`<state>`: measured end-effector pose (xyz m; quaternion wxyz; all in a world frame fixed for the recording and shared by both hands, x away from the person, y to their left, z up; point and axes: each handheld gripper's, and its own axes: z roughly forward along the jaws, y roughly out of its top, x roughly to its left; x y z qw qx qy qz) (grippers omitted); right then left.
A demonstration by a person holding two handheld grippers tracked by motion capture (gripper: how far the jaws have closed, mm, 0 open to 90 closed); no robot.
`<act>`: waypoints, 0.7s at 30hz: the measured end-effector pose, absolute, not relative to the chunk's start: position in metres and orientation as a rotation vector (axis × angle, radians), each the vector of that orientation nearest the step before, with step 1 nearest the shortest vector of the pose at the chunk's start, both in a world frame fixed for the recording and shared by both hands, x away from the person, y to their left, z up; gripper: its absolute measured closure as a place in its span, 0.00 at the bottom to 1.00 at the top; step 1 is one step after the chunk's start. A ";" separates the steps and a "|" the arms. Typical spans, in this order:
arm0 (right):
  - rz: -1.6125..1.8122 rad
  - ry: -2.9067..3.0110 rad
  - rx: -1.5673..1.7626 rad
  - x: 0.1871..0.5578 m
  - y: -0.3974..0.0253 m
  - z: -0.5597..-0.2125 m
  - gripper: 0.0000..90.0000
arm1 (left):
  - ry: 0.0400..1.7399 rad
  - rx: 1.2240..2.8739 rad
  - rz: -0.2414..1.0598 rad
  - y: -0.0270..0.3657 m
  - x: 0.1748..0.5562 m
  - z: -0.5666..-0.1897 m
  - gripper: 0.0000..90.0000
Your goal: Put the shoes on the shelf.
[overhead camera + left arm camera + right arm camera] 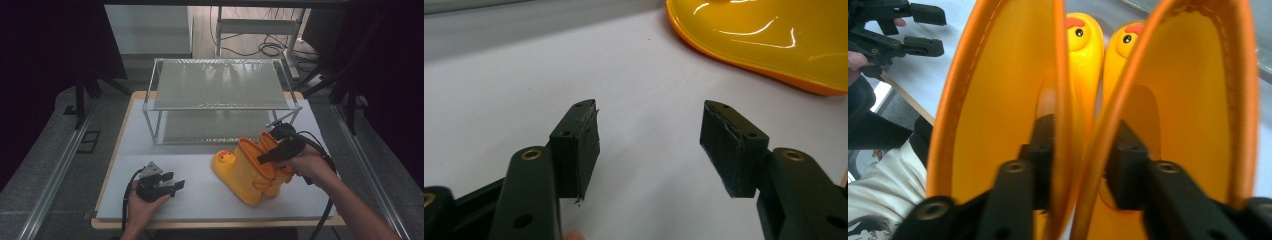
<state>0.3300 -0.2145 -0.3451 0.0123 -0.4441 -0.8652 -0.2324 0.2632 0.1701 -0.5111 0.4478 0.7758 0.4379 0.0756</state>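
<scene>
A pair of yellow duck-faced rain boots [248, 172] is seen right of centre in the lower half of the high view, standing on the white bench [200, 150] just in front of a two-tier wire shelf rack [220, 95]. The right gripper [267, 156] is clamped on the boots' adjoining shaft walls, one jaw being set inside each boot, as is shown in the right gripper view [1079, 170]. The left gripper [176, 184] is held low over the bench at the lower left of the high view, its jaws spread apart with nothing between them [649, 150].
</scene>
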 end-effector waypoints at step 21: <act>-0.842 -2.498 -1.446 0.346 -0.233 -0.343 0.92 | 1.084 1.923 0.182 0.170 0.265 -0.512 0.45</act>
